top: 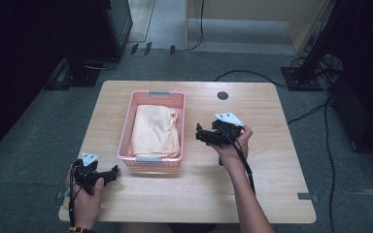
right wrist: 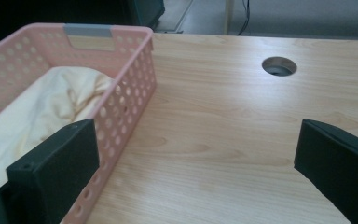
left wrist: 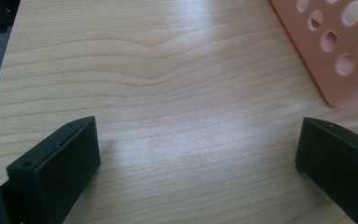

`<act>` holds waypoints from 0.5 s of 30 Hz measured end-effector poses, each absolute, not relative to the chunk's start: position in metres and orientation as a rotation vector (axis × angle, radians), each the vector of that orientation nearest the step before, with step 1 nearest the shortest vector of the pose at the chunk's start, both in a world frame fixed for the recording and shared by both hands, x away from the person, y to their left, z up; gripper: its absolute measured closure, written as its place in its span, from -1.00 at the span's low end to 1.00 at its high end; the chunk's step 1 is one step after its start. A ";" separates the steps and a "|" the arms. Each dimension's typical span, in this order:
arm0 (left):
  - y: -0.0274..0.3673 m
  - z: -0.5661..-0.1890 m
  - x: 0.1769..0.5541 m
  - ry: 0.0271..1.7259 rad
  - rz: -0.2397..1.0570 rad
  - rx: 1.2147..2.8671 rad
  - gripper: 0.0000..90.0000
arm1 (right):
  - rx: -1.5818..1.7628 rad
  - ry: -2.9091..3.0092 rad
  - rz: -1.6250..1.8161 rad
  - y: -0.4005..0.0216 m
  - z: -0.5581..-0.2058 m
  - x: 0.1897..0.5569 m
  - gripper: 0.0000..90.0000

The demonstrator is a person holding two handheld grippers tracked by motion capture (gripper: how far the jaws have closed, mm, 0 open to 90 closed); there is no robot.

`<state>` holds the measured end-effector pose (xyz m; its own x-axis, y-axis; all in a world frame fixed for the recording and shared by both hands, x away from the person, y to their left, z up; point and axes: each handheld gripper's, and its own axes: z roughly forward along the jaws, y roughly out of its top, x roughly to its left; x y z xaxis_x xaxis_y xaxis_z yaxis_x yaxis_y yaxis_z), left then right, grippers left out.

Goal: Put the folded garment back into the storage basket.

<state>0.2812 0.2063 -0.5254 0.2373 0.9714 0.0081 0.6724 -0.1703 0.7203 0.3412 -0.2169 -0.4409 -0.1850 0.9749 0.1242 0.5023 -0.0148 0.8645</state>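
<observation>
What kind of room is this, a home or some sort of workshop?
Probably a lab or office set up for recording: a bare wooden desk with a cable hole, grey carpet, and cables trailing past equipment stands.

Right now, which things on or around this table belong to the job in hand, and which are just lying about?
Part of the job:
- pink basket
- folded cream cloth lying in it
- left gripper, open beside the basket's near corner
- right gripper, open at the basket's right side

Just lying about:
- cable hole in the table
- floor cables
</observation>
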 end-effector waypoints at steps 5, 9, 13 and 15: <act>0.206 -0.525 0.281 1.501 0.647 1.919 -1.00 | 1.551 1.711 1.122 -0.232 -0.448 0.335 -1.00; 0.206 -0.525 0.281 1.501 0.647 1.919 -1.00 | 1.555 1.705 1.110 -0.244 -0.454 0.329 -1.00; 0.206 -0.525 0.281 1.501 0.647 1.919 -1.00 | 1.569 1.688 1.103 -0.255 -0.460 0.324 -1.00; 0.206 -0.525 0.281 1.500 0.647 1.921 -1.00 | 1.579 1.685 1.096 -0.260 -0.464 0.322 -1.00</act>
<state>0.2811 0.2064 -0.5254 0.2383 0.9712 0.0091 0.6729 -0.1719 0.7195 0.3220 -0.2604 -0.4639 -0.1337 0.9835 0.1215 0.5100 -0.0368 0.8594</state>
